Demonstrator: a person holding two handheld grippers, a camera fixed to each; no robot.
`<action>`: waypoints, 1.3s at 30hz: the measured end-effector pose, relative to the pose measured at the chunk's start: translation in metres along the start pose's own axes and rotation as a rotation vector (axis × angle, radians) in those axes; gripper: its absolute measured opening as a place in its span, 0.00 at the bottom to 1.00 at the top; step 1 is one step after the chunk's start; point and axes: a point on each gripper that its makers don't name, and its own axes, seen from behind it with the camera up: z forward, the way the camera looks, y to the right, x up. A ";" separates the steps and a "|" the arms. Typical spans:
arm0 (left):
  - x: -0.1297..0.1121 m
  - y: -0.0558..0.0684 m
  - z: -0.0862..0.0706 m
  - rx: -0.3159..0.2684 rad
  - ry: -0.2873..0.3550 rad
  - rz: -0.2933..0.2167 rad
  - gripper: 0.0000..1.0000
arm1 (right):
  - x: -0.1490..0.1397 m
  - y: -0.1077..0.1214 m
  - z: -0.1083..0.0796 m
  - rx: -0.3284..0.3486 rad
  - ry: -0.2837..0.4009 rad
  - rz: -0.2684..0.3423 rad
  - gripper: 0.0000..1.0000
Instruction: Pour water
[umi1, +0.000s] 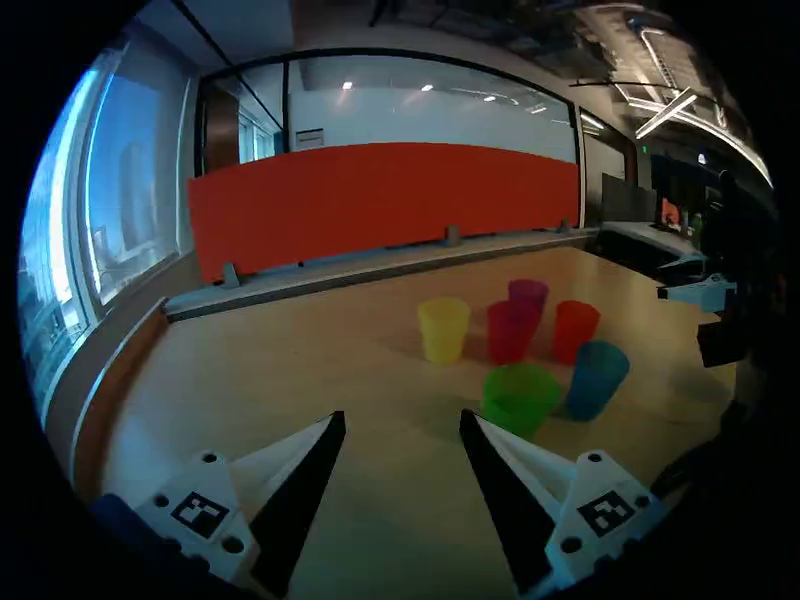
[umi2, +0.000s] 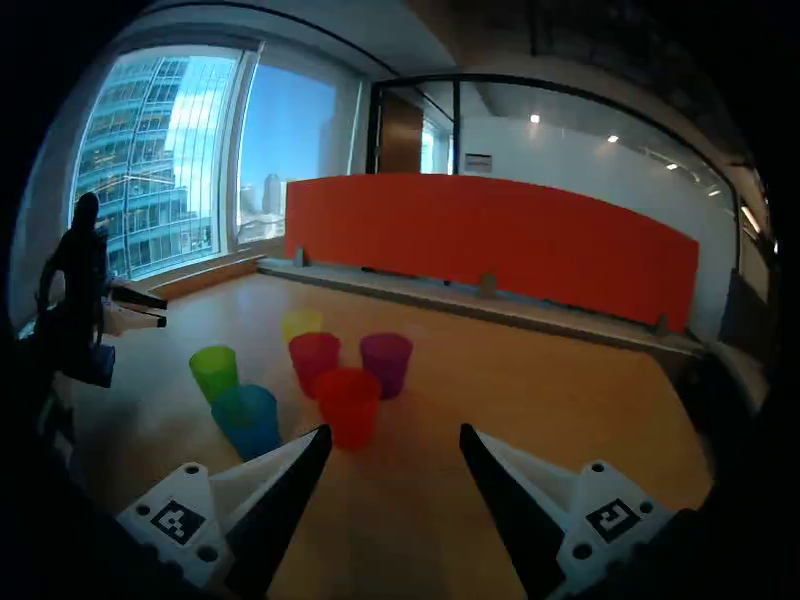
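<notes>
Left gripper view showed the left gripper (umi1: 401, 414) spread empty before six coloured cups (umi1: 510, 332); right gripper (umi2: 395, 428) gaped likewise.

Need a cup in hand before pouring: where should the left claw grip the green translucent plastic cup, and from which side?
Probably the side wall of the green translucent plastic cup, near mid-height, coming level from the near side. It stands upright with only wooden table before it; the blue translucent plastic cup crowds its right in the left gripper view.
</notes>
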 end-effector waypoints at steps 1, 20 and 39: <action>0.001 0.000 0.001 0.006 0.007 -0.002 0.84 | 0.001 0.003 0.000 -0.017 0.006 0.001 0.99; 0.041 -0.021 0.001 0.140 0.203 -0.101 0.84 | 0.040 0.035 -0.004 -0.220 0.190 0.074 0.99; 0.079 -0.026 -0.014 0.228 0.341 -0.081 0.84 | 0.072 0.065 -0.022 -0.398 0.349 0.059 0.99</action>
